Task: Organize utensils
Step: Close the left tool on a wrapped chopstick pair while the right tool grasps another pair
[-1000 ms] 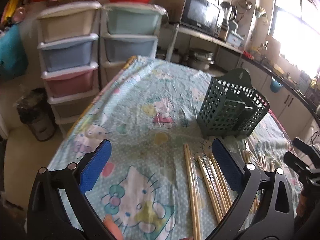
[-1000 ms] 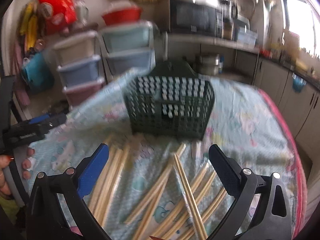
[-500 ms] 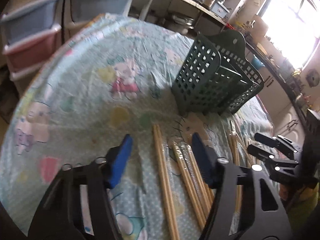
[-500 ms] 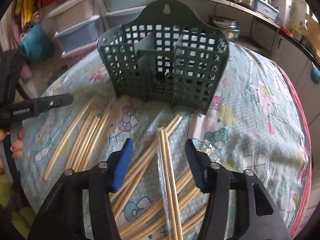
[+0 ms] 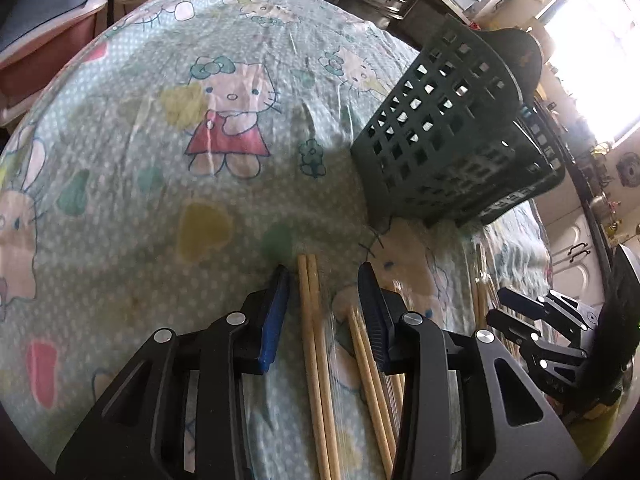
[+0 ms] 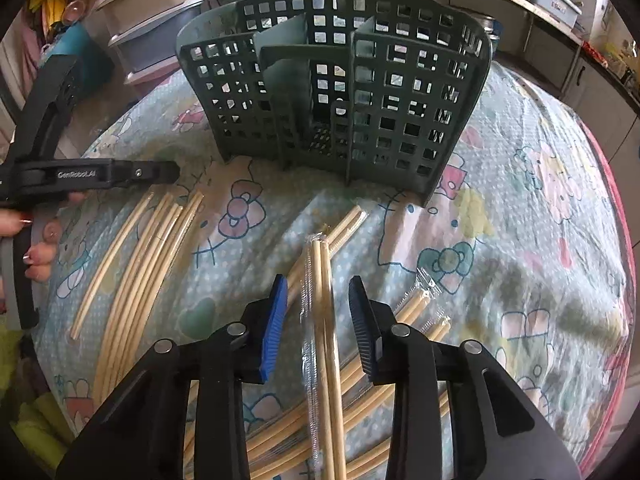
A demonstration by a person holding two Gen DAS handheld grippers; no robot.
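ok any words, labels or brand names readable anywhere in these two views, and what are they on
"GenRobot.AI": white print along the side of the left gripper, seen in the right wrist view.
White label on a grey bin on the back counter: has print, too small to read.
The tablecloth carries cartoon cat pictures only, no lettering I can make out.
The green utensil basket and the wrapped chopsticks show no readable text.

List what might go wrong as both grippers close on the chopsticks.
1. The right gripper straddles a wrapped chopstick pair lying across other pairs; closing may drag those along.
2. The plastic sleeve may slip in the pads.
3. The left gripper straddles a bare pair, with another pair near its right finger; that one may get pinched too.
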